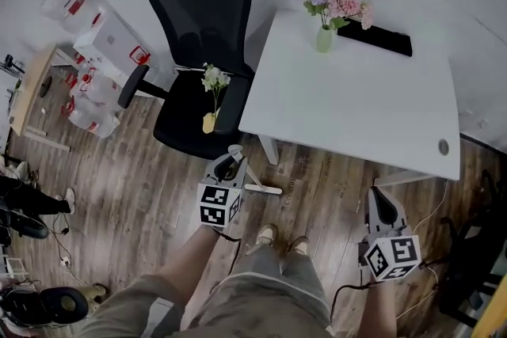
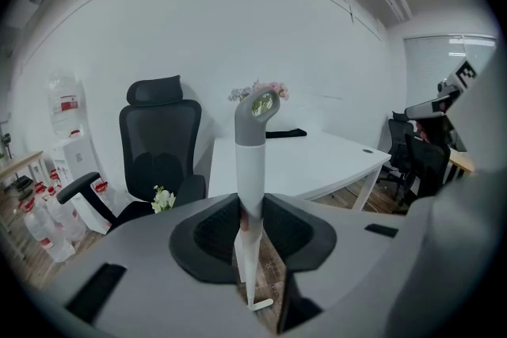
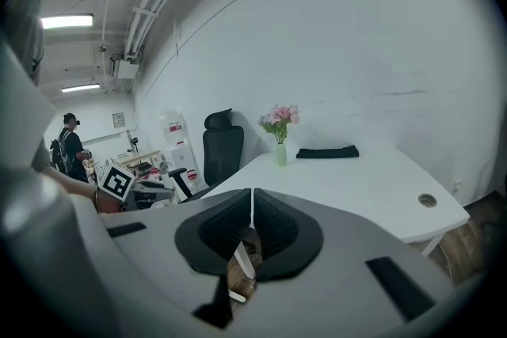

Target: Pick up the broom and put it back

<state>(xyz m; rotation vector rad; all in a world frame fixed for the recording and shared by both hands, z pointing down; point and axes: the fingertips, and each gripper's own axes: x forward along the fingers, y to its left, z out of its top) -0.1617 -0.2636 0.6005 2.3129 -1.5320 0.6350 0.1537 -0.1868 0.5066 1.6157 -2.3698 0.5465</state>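
Left gripper view shows the left gripper (image 2: 252,206) pinching the broom (image 2: 251,146) by its white stick. The stick stands almost straight up between the jaws, and its grey top with a hole pokes out above them. The brush end is not in view.

The right gripper (image 3: 252,203) has its jaws pressed together with nothing in them. It hangs off to the right, well apart from the broom, so the left hand is the one doing the carrying.

From the head view, the broom is held over the floor (image 1: 142,194), just in front of the table (image 1: 356,107) at its near left corner. The chair (image 1: 198,51) is close ahead too. I think the long stick could bump the table edge or the chair if it swings. The floor to the left looks more open. I cannot tell where the broom's home spot is.
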